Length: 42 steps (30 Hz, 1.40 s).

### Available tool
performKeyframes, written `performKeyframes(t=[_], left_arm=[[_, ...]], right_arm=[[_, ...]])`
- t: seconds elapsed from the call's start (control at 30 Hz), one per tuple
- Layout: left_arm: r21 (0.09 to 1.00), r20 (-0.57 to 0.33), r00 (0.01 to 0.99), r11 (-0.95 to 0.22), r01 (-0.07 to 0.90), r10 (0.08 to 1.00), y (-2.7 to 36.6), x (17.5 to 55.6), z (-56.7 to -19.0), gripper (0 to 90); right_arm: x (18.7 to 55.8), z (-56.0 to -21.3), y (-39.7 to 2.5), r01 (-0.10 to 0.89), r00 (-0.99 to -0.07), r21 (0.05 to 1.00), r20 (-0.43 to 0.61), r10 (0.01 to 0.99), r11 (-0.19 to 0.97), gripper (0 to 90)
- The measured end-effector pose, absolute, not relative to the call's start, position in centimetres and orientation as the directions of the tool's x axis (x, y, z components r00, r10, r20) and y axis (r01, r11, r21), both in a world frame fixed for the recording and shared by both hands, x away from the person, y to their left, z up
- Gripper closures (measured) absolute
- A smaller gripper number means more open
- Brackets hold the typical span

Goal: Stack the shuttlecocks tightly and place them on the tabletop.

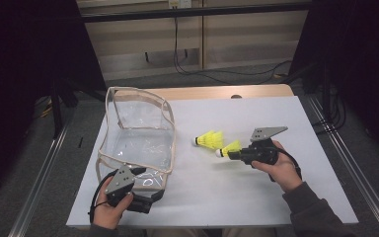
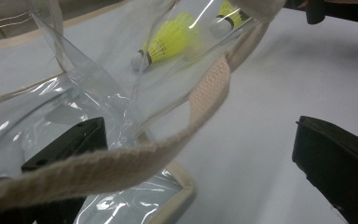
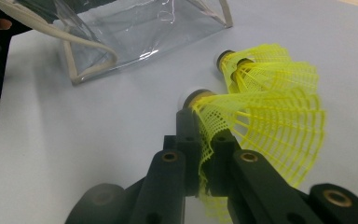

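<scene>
A clear plastic bag (image 1: 138, 143) with beige trim stands open on the left of the white mat. My left gripper (image 1: 150, 183) sits at its near corner, open. In the left gripper view the bag's beige strap (image 2: 205, 93) crosses in front of one jaw, and the jaws of the left gripper (image 2: 196, 144) stand wide apart. My right gripper (image 1: 234, 154) is shut on the skirt of a yellow shuttlecock (image 1: 229, 147), cork pointing toward the bag. The right gripper (image 3: 203, 140) pinches that shuttlecock's (image 3: 261, 121) mesh. A second yellow shuttlecock (image 1: 208, 139) lies on the mat just beyond it.
The white mat (image 1: 256, 197) covers a wooden table (image 1: 217, 92) with bare room at right and front. Metal rails run along both sides on the floor. Cables lie on the floor behind the table.
</scene>
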<state>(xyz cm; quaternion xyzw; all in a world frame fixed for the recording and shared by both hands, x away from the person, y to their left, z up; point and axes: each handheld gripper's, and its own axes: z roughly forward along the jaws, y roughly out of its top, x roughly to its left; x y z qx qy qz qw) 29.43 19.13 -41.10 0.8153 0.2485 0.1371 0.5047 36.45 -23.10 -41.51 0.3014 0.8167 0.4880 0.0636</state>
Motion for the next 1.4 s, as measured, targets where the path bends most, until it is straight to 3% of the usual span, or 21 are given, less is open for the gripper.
performKeyframes(t=[1.4], left_arm=[[0.891, -0.028, 0.838, -0.367, 0.268, 0.545, 19.1, 29.4, -41.1, 3.4]], right_arm=[[37.2, -41.3, -26.0, 0.455, -0.762, 0.845, 0.205, 0.615, 0.282, 86.4]])
